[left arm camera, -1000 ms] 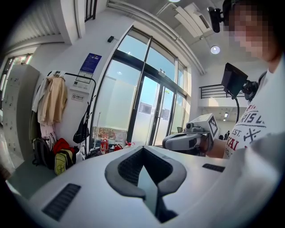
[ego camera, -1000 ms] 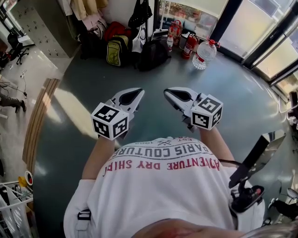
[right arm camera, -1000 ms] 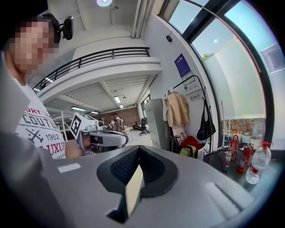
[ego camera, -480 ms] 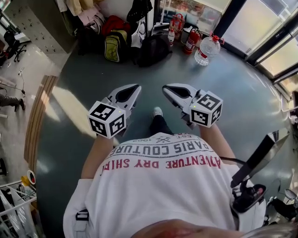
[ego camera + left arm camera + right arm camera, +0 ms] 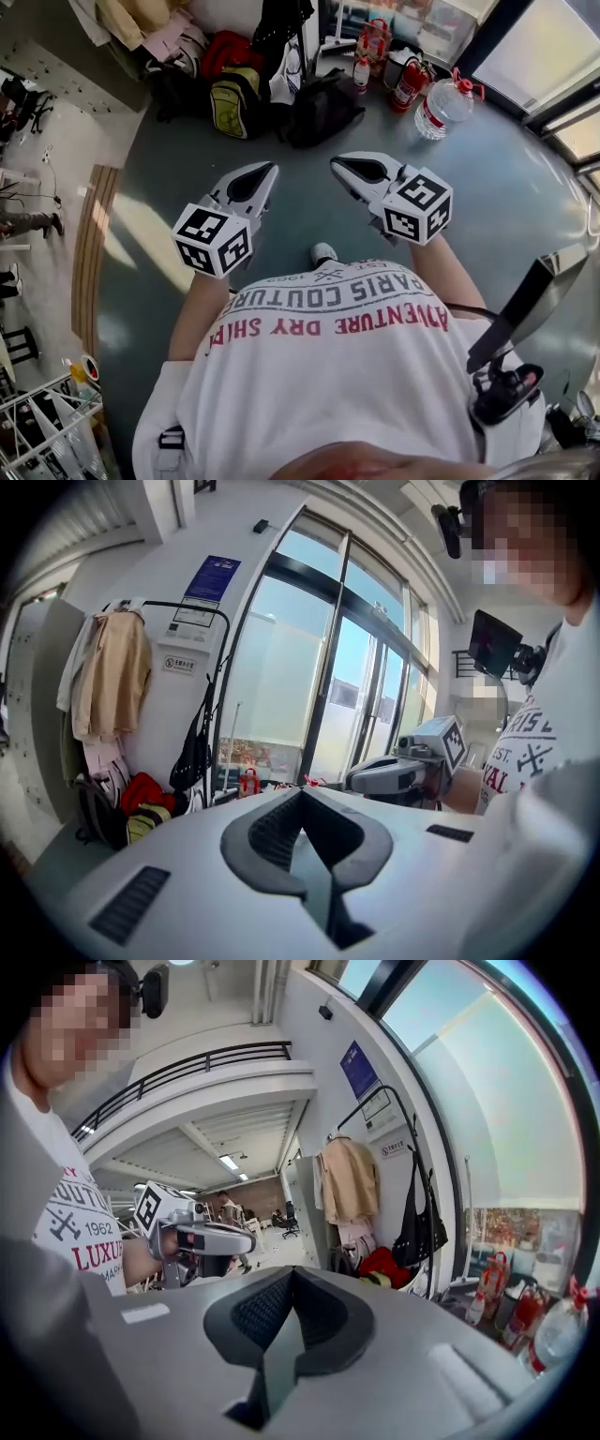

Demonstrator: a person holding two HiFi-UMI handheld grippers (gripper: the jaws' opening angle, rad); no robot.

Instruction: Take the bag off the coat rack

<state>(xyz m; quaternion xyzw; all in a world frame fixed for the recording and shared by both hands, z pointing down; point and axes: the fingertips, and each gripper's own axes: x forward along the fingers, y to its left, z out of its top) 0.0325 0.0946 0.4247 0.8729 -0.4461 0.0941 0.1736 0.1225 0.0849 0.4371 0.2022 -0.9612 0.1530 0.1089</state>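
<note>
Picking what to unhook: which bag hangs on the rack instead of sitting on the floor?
The black bag, hung by its strap from the rack; the red bag and yellow backpack lie on the floor.

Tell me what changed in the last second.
The person stepped forward; a shoe now shows below the grippers. Nothing was taken or released. The left gripper and right gripper stay shut and empty, and the black bag still hangs on the coat rack.

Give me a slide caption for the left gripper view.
Shut, empty left gripper faces the coat rack, where a black bag and a beige coat hang.
</note>
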